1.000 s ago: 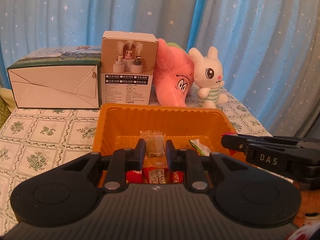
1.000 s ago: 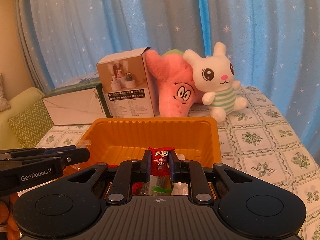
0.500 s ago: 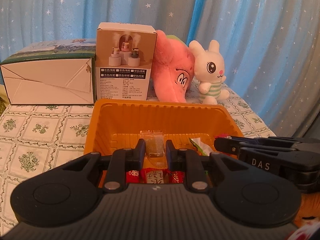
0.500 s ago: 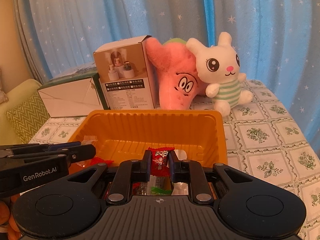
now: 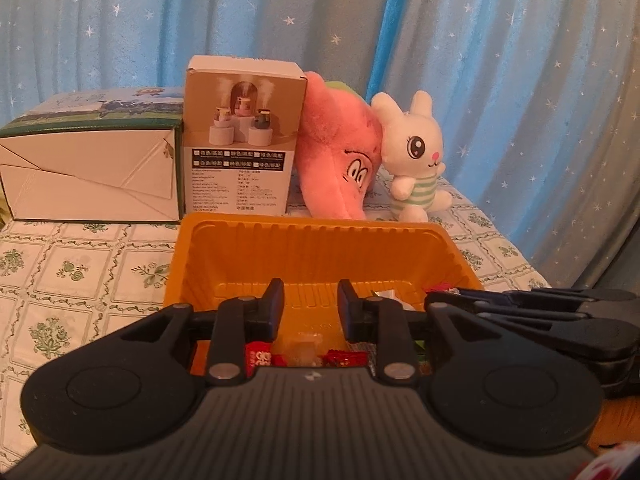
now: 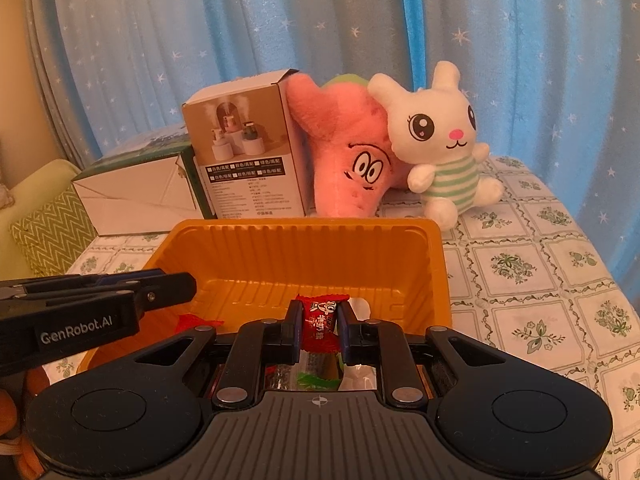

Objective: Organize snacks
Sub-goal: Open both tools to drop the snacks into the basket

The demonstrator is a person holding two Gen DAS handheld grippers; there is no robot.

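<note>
An orange plastic tray [image 5: 320, 248] sits on the tablecloth, also in the right wrist view [image 6: 304, 252]. My left gripper [image 5: 311, 308] is open and empty above the tray's near end; a clear-wrapped snack [image 5: 306, 350] and red-wrapped candies [image 5: 346, 358] lie below it. My right gripper [image 6: 319, 320] is shut on a red-wrapped candy [image 6: 320, 322] and holds it over the tray. More wrapped snacks [image 6: 316, 376] lie beneath it. Each gripper shows in the other's view, the right one [image 5: 520, 316] and the left one [image 6: 92, 304].
Behind the tray stand a brown product box [image 5: 240, 140], a white and green carton [image 5: 88, 168], a pink star plush [image 5: 340, 160] and a white rabbit plush [image 5: 416, 160]. Blue starry curtains hang behind. A green cushion [image 6: 44, 224] lies at left.
My left gripper has opened and the clear-wrapped snack has dropped from it into the tray. My right gripper still holds the red candy, slightly nearer the tray.
</note>
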